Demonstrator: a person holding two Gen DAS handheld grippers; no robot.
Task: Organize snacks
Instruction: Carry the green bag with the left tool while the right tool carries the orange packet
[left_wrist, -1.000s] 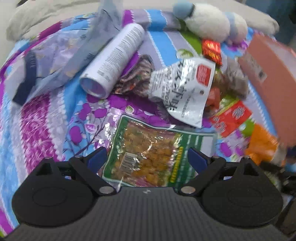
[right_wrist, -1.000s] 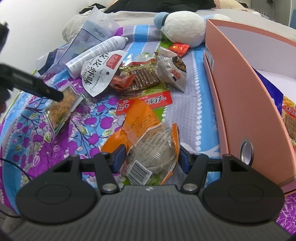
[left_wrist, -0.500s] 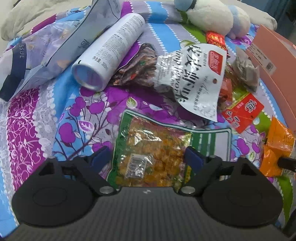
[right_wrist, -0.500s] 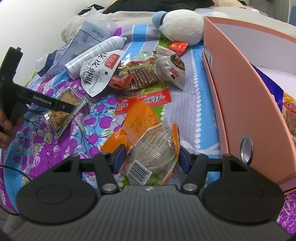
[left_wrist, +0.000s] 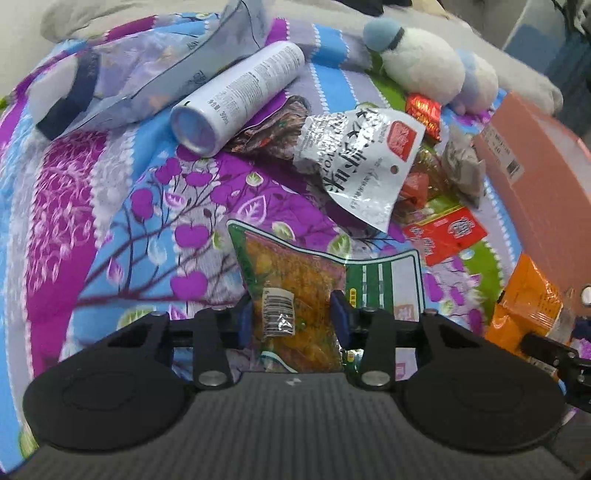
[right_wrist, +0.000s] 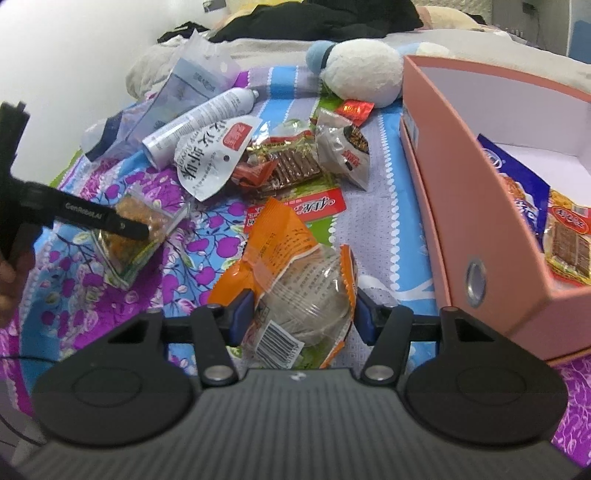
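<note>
My left claw (left_wrist: 291, 321) has just been drawing its jaws in, and its blue pads now pinch the crinkled clear-and-green plastic packet of yellow-orange snack pieces (left_wrist: 295, 280), barcode end between them, the rest of the packet running forward from the tips over the purple-flowered bedspread (left_wrist: 110, 221). Ahead of those tips and slightly right lies a white foil pouch with black characters and a red label (left_wrist: 365, 166); ahead and left, a white cylindrical spray can (left_wrist: 236, 96) on its side. Far right of this claw I see the pink cardboard box (left_wrist: 546, 184).

My right claw (right_wrist: 299, 314) grips an orange-and-clear plastic snack bag (right_wrist: 295, 273), its pads pressed on both sides near the barcode end. Immediately to its right stands the same pink box (right_wrist: 480, 221), open-topped, with a blue-and-white packet (right_wrist: 517, 177) and a yellow-and-red packet (right_wrist: 569, 240) already inside. Forward of the right claw lies a flat red sachet (right_wrist: 295, 210), and beyond that a loose heap of more wrapped snacks.
</note>
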